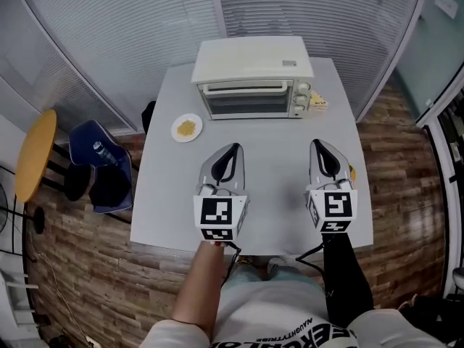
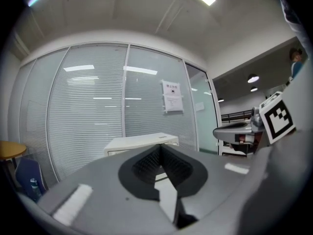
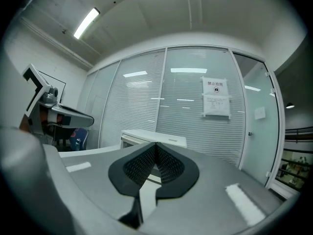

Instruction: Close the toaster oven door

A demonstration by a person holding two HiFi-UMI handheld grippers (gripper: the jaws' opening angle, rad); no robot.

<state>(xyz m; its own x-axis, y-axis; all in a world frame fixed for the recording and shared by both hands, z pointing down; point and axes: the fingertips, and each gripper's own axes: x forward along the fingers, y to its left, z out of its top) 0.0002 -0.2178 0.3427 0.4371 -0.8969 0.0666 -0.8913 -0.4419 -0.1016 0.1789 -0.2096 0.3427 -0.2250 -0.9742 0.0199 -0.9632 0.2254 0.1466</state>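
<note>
A cream toaster oven [image 1: 252, 77] stands at the far middle of the grey table [image 1: 174, 209], its glass door upright against the front with the handle bar along the top. My left gripper [image 1: 230, 151] rests low over the table's near half, jaws shut with nothing between them. My right gripper [image 1: 320, 147] sits beside it to the right, also shut and empty. Both point at the oven and are well short of it. The oven's top [image 2: 142, 142] shows beyond the left gripper [image 2: 160, 153], and the oven [image 3: 152, 137] shows past the right gripper [image 3: 156, 151].
A small white plate [image 1: 187, 127] with yellowish food lies left of the oven. A yellow item [image 1: 319, 101] lies by the oven's right side. A blue chair [image 1: 101, 167] and a round yellow table [image 1: 35, 151] stand at the left. Blind-covered glass walls [image 1: 145, 13] stand behind.
</note>
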